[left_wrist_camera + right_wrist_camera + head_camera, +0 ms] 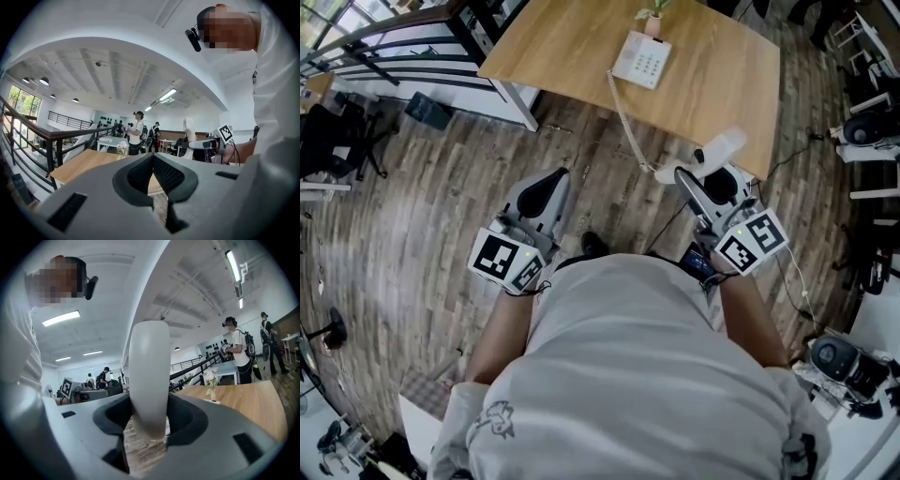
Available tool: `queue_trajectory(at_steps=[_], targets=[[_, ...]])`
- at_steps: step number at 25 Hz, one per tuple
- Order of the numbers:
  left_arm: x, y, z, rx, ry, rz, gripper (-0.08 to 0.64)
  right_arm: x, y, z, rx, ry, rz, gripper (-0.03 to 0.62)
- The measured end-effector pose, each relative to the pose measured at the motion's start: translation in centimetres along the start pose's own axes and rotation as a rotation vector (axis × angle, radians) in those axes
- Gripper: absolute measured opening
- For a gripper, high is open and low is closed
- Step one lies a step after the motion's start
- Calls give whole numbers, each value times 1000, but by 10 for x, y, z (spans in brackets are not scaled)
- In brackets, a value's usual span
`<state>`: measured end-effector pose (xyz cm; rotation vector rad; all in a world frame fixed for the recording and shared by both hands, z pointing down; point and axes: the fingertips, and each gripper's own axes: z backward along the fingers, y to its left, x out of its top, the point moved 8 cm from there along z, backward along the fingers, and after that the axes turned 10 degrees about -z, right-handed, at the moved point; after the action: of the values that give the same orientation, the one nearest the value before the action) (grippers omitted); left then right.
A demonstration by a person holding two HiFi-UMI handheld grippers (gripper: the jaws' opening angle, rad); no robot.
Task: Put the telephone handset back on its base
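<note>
right gripper view: the right claw point(149, 420) is clamped on the handset point(149, 366), its two dark pads pressing the white bar from either side low on its length, so that most of it rises upright above the jaws. in the head view the handset juts out past the claw's tips over the near edge of the wooden table point(572, 47), well apart from the base point(641, 60), which sits farther back on the tabletop just beside a small potted plant point(653, 17). a pale coiled cord point(627, 127) runs from the base, drops off the table edge and comes round to the handset. the left claw point(546, 187) is held out over the plank floor point(422, 234), short of the table and off to the left of the handset; in the left gripper view its pads meet in a closed v with nothing between them. the only clear markings are the black and white square patterns on the cube point(504, 260) riding on the left claw and the cube point(752, 241) on the right one; the base shows a grid of keys, but any print on them is too small to read. the handset is plain white, smooth and glossy, with rounded edges and a rounded top end, and bears no mark that can be made out.
</note>
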<state>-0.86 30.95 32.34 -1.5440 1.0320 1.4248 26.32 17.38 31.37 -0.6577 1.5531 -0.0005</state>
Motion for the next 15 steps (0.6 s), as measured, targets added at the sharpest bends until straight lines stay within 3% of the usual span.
queue_trajectory(at_steps=[15], targets=[[-2, 56, 20, -59, -5, 23, 6, 1, 19, -40, -79, -10, -4, 224]])
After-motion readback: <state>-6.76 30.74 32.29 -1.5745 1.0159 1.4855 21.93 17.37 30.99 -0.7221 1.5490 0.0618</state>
